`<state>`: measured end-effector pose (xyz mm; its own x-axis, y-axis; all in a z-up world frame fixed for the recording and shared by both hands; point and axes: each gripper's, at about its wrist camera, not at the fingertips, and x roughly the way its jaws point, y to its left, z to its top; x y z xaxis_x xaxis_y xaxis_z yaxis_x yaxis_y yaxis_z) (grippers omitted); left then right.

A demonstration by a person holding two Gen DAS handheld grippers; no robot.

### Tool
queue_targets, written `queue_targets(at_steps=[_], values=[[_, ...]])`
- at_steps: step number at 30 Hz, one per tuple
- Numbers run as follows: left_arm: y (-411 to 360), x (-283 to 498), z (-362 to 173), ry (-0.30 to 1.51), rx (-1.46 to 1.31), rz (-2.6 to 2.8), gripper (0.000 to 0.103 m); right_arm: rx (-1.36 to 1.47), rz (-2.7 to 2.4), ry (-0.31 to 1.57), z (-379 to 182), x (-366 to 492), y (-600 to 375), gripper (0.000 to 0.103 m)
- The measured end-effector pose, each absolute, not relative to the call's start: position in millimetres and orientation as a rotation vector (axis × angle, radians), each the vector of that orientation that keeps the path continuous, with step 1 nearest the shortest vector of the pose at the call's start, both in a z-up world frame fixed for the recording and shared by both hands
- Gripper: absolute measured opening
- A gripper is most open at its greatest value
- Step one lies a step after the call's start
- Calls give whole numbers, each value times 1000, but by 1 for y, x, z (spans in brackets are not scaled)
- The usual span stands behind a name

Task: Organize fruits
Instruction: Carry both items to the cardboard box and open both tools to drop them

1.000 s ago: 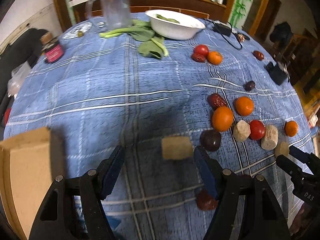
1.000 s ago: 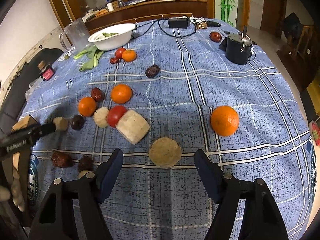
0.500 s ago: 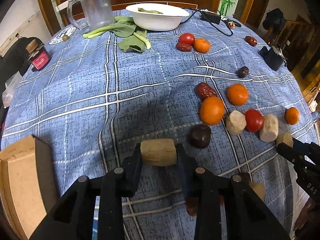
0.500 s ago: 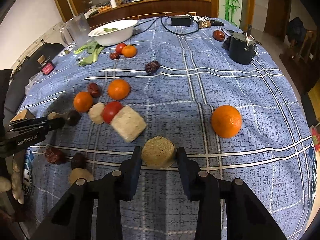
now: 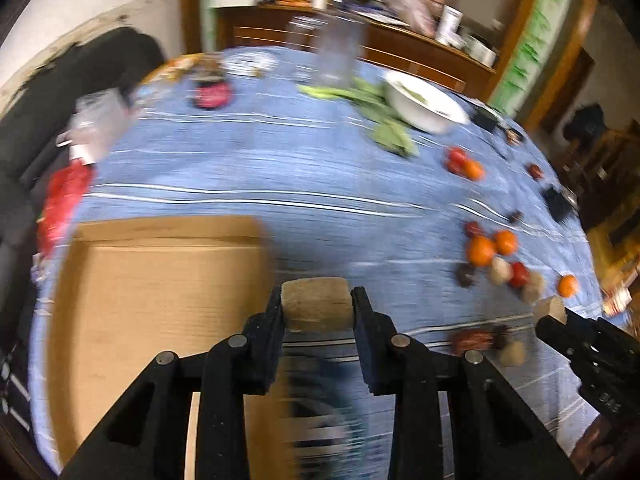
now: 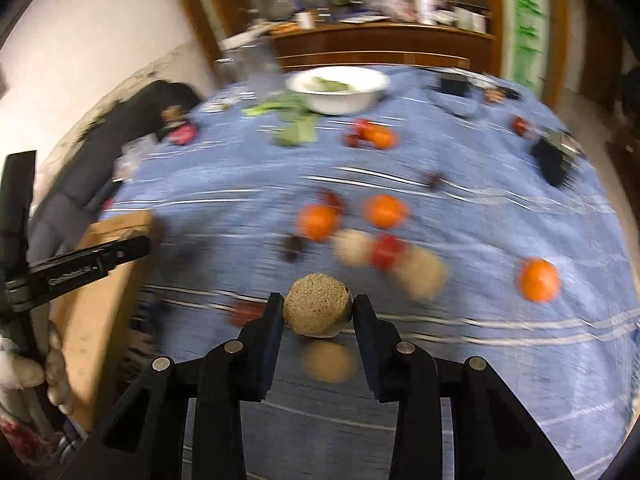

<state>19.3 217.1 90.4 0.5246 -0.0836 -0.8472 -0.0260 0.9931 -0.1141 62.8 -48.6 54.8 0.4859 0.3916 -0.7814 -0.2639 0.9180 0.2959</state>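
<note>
My left gripper (image 5: 317, 310) is shut on a tan cylinder-shaped fruit piece (image 5: 316, 308) and holds it above the table, just right of an open cardboard box (image 5: 160, 292). My right gripper (image 6: 318, 312) is shut on a round tan fruit piece (image 6: 318, 308), lifted over the cloth. The right gripper also shows at the right edge of the left wrist view (image 5: 550, 312). Oranges (image 6: 318, 222), a red tomato (image 6: 386, 250), tan pieces (image 6: 424, 272) and dark dates (image 6: 294, 246) lie on the blue checked cloth (image 6: 480, 208). Both views are motion-blurred.
A white bowl (image 6: 340, 88) with greens, leafy greens (image 6: 296, 128), a glass jug (image 5: 340, 52) and black adapters (image 6: 554, 160) sit at the far side. A lone orange (image 6: 538, 280) lies right. A dark sofa (image 5: 80, 80) and wooden sideboard (image 5: 400, 56) stand beyond the table.
Both grippers have closed on their tan pieces and lifted them. Both have swung left, the left one to beside the cardboard box.
</note>
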Motion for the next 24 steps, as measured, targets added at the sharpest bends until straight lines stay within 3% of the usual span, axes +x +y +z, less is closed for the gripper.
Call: queue_targets(at_steps=[8, 14, 24], values=[[336, 24, 71, 1070, -150, 147, 31, 120, 681, 1014, 72, 84, 103, 39], [372, 38, 42, 1119, -188, 174, 31, 26, 725, 1084, 36, 100, 196, 39], [386, 44, 31, 1131, -188, 168, 33, -31, 662, 1120, 6, 113, 220, 40]])
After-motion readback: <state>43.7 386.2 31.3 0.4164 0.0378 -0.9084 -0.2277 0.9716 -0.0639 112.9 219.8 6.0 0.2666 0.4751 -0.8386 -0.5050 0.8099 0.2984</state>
